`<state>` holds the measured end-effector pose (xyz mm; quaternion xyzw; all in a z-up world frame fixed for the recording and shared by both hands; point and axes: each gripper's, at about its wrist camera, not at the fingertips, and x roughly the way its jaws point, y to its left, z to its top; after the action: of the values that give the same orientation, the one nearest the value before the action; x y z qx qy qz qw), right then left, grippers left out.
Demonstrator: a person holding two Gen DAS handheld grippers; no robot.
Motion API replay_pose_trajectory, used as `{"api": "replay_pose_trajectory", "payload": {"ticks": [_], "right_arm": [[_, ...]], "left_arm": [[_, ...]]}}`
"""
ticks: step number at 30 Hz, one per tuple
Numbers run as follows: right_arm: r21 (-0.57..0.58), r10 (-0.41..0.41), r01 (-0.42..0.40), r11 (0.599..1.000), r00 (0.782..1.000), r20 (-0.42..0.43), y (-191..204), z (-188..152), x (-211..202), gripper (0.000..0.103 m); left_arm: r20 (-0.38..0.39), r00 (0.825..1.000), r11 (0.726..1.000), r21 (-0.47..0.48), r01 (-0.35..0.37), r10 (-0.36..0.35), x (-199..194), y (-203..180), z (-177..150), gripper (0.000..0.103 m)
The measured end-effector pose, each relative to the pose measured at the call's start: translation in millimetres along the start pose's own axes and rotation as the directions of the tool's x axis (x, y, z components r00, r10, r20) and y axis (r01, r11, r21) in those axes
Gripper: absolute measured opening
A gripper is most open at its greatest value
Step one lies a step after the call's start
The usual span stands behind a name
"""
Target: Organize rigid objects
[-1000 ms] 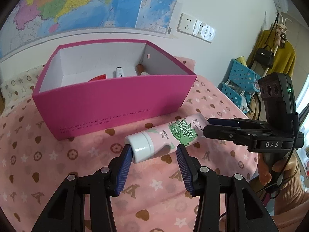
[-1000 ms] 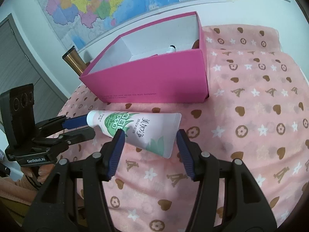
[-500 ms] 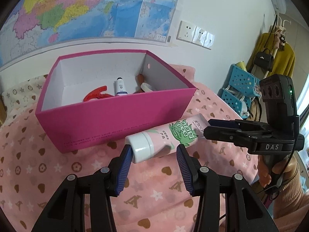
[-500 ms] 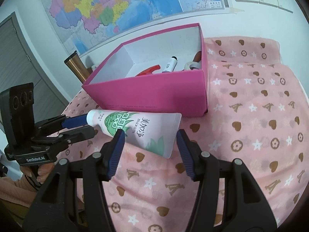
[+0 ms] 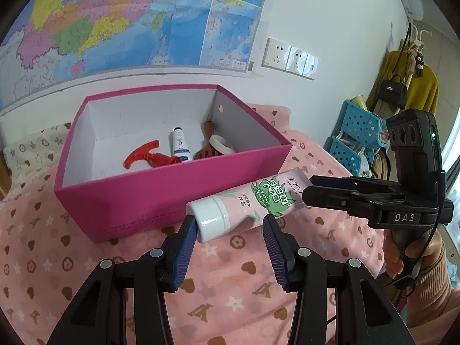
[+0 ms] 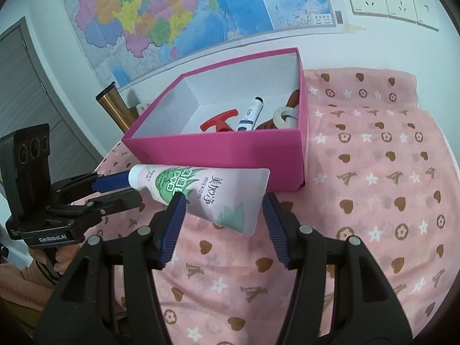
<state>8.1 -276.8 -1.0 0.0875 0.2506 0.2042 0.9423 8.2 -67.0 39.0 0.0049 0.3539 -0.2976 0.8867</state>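
- The tube (image 5: pixel 247 204) hangs in the air between both grippers, just in front of the pink box (image 5: pixel 161 192) and above the pink cloth (image 6: pixel 373 201).
- The left gripper (image 5: pixel 227 240) has its fingers around the white cap end; one pad touches the cap, the other seems to stand clear, so I cannot tell whether it truly grips.
- The right gripper (image 6: pixel 220 211) has its fingers closed on the flat crimped tail end of the tube, across its width.
- The tube is probably light, with a soft squeezable body and smooth, somewhat slippery plastic; the cap and shoulder are the stiff parts.
- Best hold is likely the cap or shoulder; squeezing mid-body could dent it or let it slide.
- The box already holds a red tool (image 5: pixel 149 158), a small bottle (image 5: pixel 179 145) and a tape roll (image 6: pixel 284 116), with free floor on its left.
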Motion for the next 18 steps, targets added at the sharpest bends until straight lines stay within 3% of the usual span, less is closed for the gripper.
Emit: {"api": "replay_pose_trajectory", "payload": {"ticks": [18], "right_arm": [[-0.035,-0.008,0.01,0.999,0.999,0.035,0.0,18.7,-1.4,0.058]], "left_arm": [[0.035,0.999,1.0,-0.002,-0.005,0.005,1.9,3.9,18.3,0.047]]}}
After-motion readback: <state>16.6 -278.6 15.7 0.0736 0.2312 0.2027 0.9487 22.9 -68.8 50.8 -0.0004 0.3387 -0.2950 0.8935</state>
